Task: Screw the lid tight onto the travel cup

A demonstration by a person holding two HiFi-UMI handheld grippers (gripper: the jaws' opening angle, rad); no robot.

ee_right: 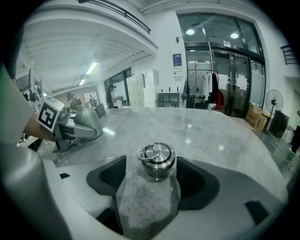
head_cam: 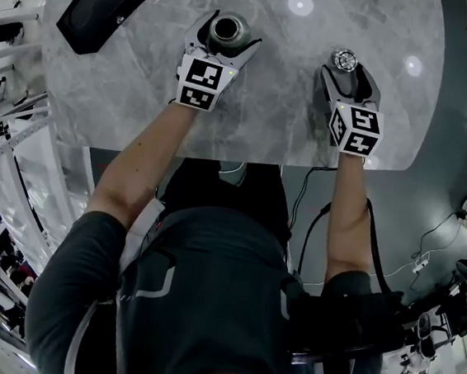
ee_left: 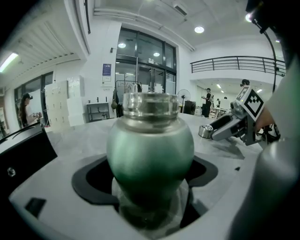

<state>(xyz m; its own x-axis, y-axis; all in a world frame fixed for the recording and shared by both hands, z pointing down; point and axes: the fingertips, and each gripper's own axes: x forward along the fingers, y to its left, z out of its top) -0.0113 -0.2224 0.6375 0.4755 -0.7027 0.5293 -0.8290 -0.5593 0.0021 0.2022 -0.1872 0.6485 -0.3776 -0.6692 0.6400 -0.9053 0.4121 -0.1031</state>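
Travel cup stands upright on the grey marble table, towards the far left of the person. It has a green, round-bellied body with a clear neck on top, and its mouth is open and dark from above. The left gripper has its jaws pressed against the cup's sides. In the left gripper view the cup fills the space between the dark pads, which sit tight on its lower body.

Well apart to the right, the lid is not on the cup. It is a small steel cap with a wire ring lying on its top. The right gripper is pinching it, and in the right gripper view the lid sits right at the jaw tips with a dark pad touching it on either side. I cannot tell from either view whether it rests on the marble or is just clear of it.

Each gripper carries its marker cube nearest the person, whose bare forearms reach out over the near edge of the table. A black box lies at the far left corner of the tabletop, apart from both grippers.
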